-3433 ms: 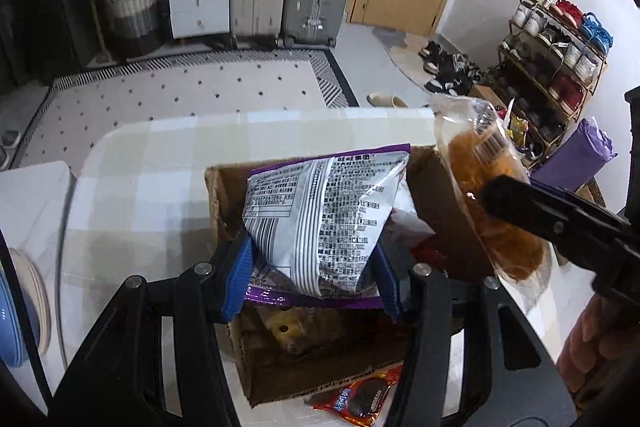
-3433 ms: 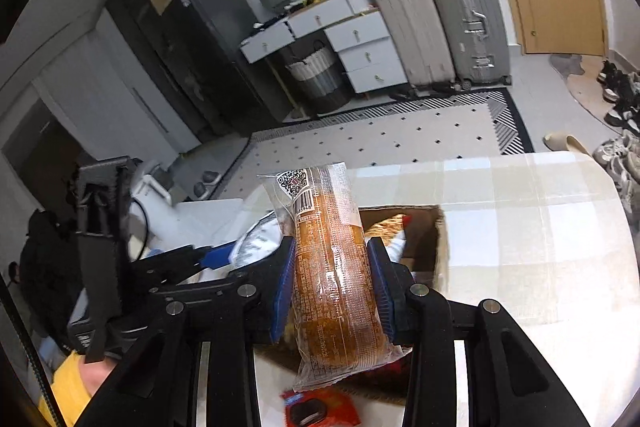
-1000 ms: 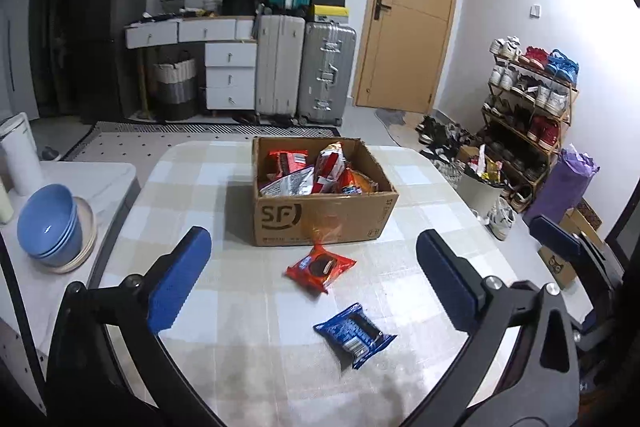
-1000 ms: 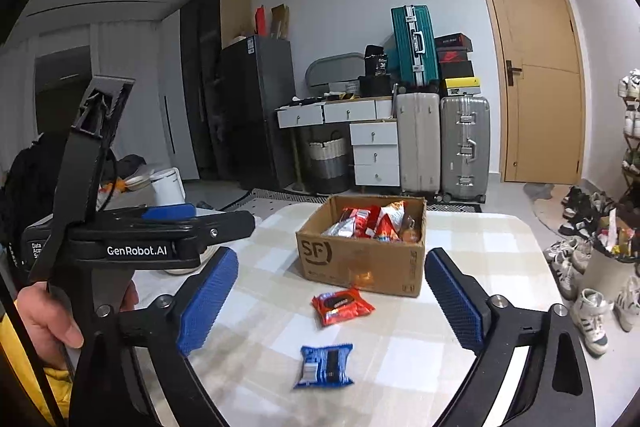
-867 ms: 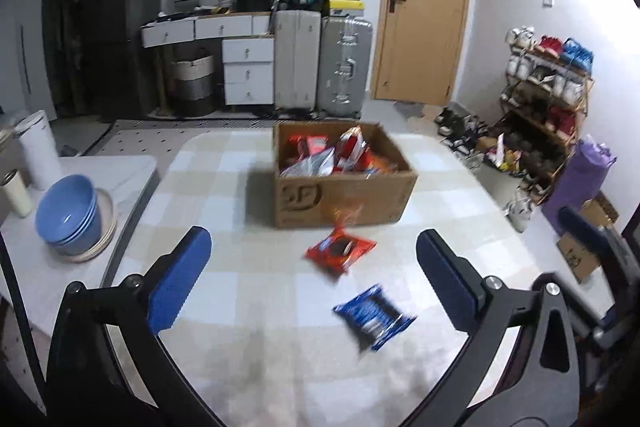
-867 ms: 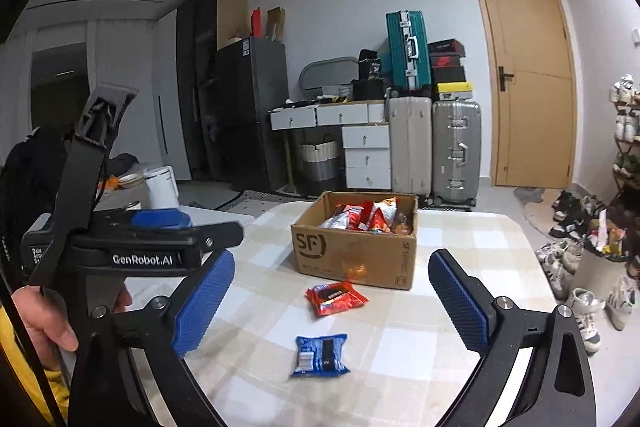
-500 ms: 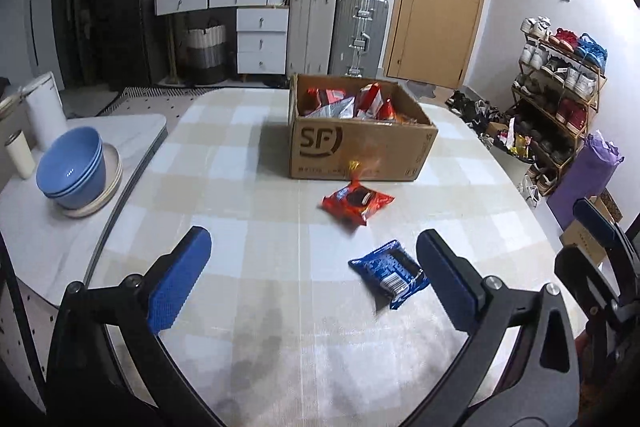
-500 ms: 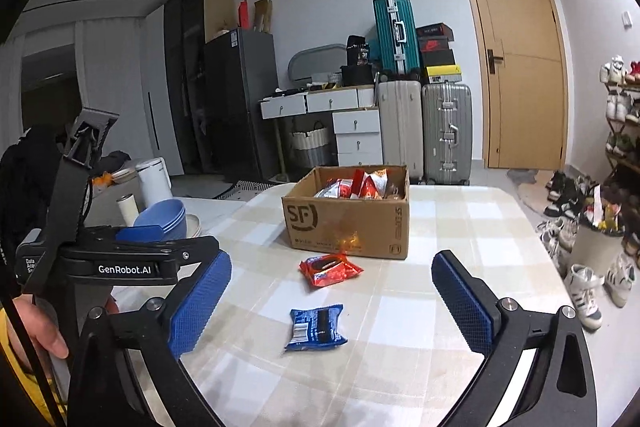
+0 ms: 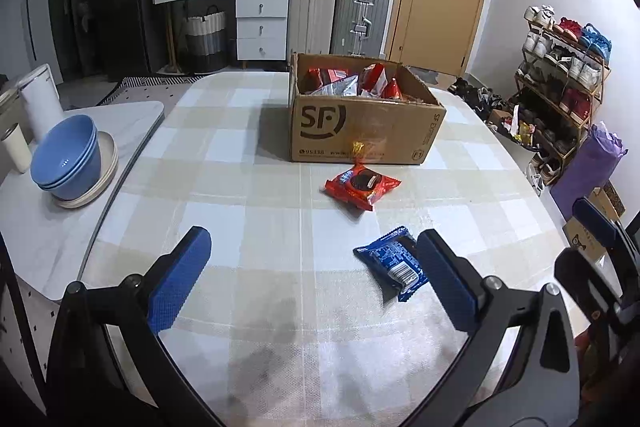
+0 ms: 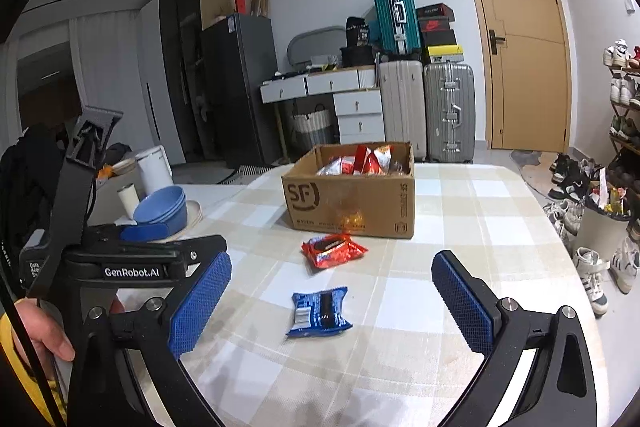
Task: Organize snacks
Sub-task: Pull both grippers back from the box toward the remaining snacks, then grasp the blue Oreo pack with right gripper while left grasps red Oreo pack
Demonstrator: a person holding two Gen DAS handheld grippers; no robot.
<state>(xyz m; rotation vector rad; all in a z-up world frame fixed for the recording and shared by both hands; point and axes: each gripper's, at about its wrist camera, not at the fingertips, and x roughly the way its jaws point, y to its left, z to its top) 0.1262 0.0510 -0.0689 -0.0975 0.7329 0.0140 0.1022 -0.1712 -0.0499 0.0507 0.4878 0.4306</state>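
A brown cardboard box [image 9: 362, 129] [image 10: 348, 203] printed "SF" stands on the checked table, holding several snack bags. In front of it lies a red cookie packet [image 9: 362, 185] [image 10: 333, 250]. Nearer me lies a blue cookie packet [image 9: 394, 265] [image 10: 320, 311]. My left gripper [image 9: 314, 275] is open and empty above the table; the blue packet lies just inside its right finger. My right gripper [image 10: 330, 293] is open and empty too, hovering with the blue packet seen between its fingers. The left gripper also shows in the right wrist view at the left, held by a hand [image 10: 40, 331].
Blue bowls on a plate [image 9: 70, 163] [image 10: 164, 209] and a white kettle [image 9: 38, 101] sit on a side surface at the left. The table edge [image 9: 532, 203] curves at the right, beyond it a shoe rack [image 9: 560, 79]. Suitcases and drawers stand at the far wall.
Both grippers let go of their snack bags, which now sit in the box, and drew back. In the last second both sank toward the table, so the two packets look closer.
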